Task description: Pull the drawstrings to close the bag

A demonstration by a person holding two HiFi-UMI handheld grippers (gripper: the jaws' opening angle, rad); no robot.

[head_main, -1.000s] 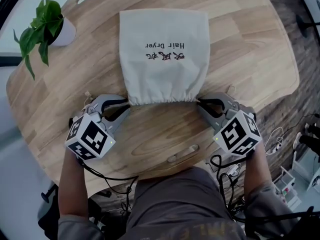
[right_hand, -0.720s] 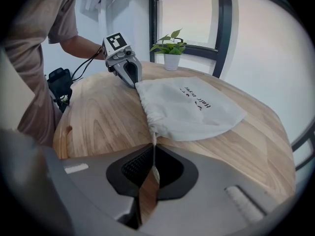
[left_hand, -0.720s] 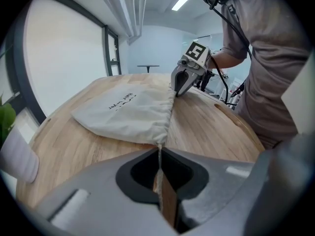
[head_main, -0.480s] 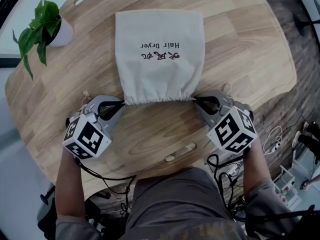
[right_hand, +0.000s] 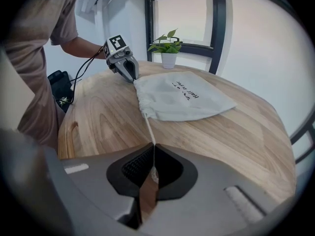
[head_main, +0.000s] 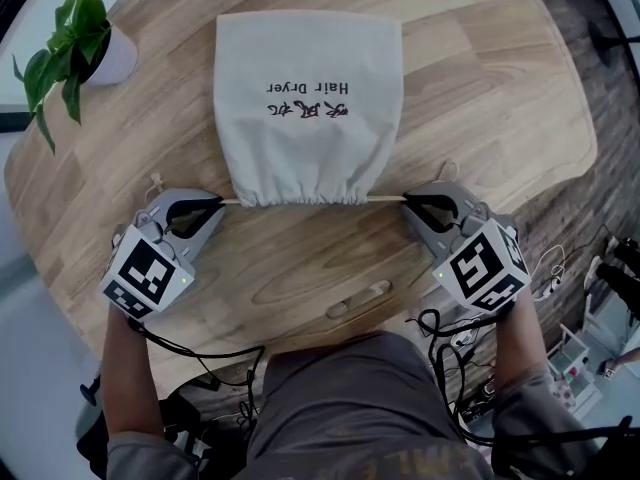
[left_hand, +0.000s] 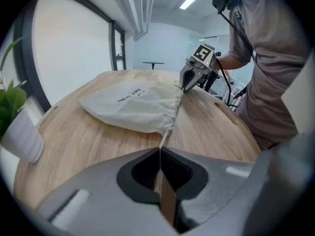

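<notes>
**A:** What is shown in the head view?

**B:** A cream cloth bag (head_main: 305, 108) is laid flat on the wooden table (head_main: 300, 268). Its dark lettering is seen upside down. Its mouth, on the side nearest the person, is gathered into tight pleats. A cord is stretched out level from each end of the mouth. The left drawstring (head_main: 231, 201) is led into the left gripper (head_main: 218, 202), and the right drawstring (head_main: 386, 198) into the right gripper (head_main: 408, 199). A potted plant (head_main: 70, 43) is seen at the table's far left edge.

**A:** And in the left gripper view?

**B:** The jaws are brought together, with the cord pinched at their tips. The cord is drawn taut to the puckered mouth.

**A:** And in the right gripper view?

**B:** The jaws, just closed tighter, are clamped on the other cord, which is run straight to the bunched corner. The cloth beyond the pleats is seen smooth and flat.
</notes>
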